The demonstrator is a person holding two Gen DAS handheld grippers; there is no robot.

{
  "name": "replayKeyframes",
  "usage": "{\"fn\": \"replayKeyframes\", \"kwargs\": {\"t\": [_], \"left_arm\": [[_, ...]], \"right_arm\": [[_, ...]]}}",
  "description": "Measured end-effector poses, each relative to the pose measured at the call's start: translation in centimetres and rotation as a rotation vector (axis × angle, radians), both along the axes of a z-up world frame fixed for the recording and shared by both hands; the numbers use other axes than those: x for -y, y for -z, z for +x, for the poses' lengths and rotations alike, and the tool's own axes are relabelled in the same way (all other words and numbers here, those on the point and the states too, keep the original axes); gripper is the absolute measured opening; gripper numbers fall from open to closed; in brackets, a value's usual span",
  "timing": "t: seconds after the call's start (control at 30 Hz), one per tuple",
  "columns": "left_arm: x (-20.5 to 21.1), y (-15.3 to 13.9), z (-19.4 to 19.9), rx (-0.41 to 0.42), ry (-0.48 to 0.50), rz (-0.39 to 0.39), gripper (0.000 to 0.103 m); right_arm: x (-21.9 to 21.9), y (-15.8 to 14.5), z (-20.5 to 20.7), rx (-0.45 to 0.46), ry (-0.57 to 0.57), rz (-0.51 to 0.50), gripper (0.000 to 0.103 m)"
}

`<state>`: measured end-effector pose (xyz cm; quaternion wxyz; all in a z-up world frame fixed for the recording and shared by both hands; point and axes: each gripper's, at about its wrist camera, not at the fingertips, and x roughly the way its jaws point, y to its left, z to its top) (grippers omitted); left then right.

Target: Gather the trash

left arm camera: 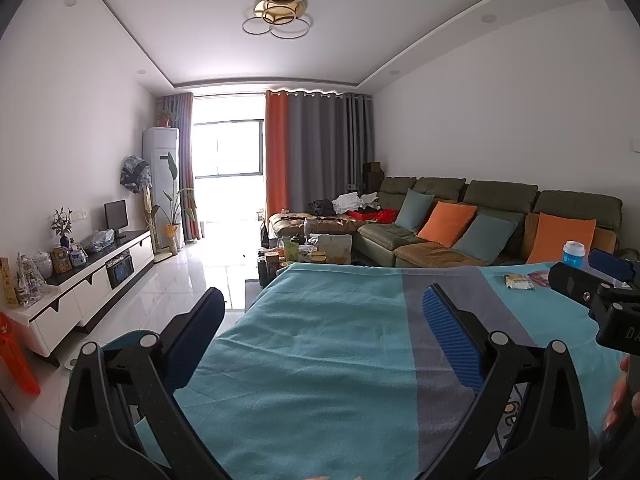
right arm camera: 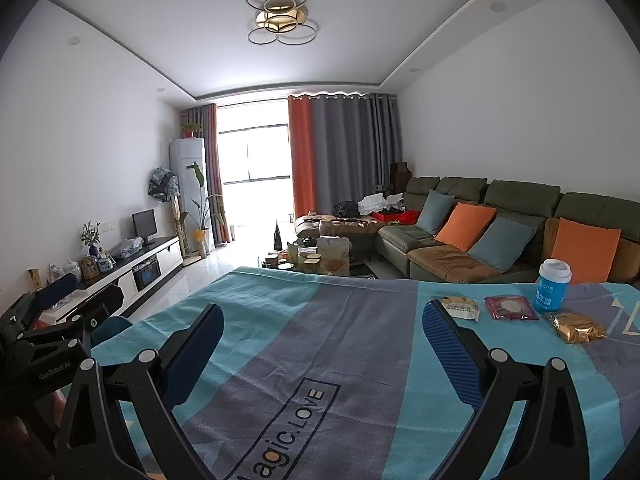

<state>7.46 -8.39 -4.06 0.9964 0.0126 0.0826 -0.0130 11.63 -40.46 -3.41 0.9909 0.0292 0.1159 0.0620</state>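
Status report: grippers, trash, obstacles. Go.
Left gripper open, empty; right gripper open, empty. Wrappers and cup untouched on blanket, far right. Nothing in the way.

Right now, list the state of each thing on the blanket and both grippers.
Left gripper: open, empty, above the blanket.
Right gripper: open, empty.
Blue cup: upright, lid on.
White snack packet: lying flat.
Red wrapper: lying flat.
Gold wrapper: crumpled, beside the cup.

Three snack wrappers (right arm camera: 461,307), one blue cup (right arm camera: 553,286), four sofa cushions (right arm camera: 465,226), two grippers (right arm camera: 320,332)
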Motion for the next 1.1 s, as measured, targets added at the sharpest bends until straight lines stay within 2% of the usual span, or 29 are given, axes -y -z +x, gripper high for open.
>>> {"fn": "replayKeyframes", "kwargs": {"t": [1.1], "left_arm": [[0.40, -0.04, 0.15, 0.000, -0.021, 0.013, 0.097]], "right_arm": [[0.13, -0.25, -0.42, 0.012, 0.037, 0.004, 0.096]]}}
